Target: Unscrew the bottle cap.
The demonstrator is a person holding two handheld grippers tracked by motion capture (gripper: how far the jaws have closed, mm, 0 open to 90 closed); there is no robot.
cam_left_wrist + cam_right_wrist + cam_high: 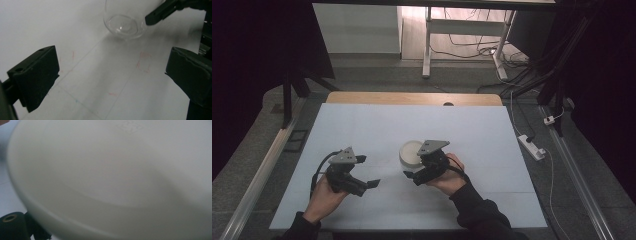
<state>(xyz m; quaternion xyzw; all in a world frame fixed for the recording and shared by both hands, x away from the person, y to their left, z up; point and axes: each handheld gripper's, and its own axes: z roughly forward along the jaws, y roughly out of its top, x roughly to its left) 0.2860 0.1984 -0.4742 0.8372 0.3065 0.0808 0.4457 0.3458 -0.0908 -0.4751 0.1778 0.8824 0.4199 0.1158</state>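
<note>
A white bowl (pixel 410 152) sits near the middle of the white table top (pixel 362 125). My right gripper (pixel 415 168) is at the bowl's near right side and looks shut on its rim. In the right gripper view the bowl's wall (pixel 105 175) is pressed up close, with one black jaw at the bottom left. My left gripper (pixel 368 171) hovers left of the bowl, open with nothing in it. In the left gripper view my left gripper (pixel 112 72) has its jaws wide apart over bare table. Beyond them stands the bowl (pixel 122 21), with a jaw of the right gripper at its right edge.
Faint red and blue marks (pixel 143 61) are drawn on the table surface. A wooden edge (pixel 412 98) runs along the table's far side. Beyond it are desk legs (pixel 427 45) and floor cables, and a power strip (pixel 532 146) lies on the floor at the right.
</note>
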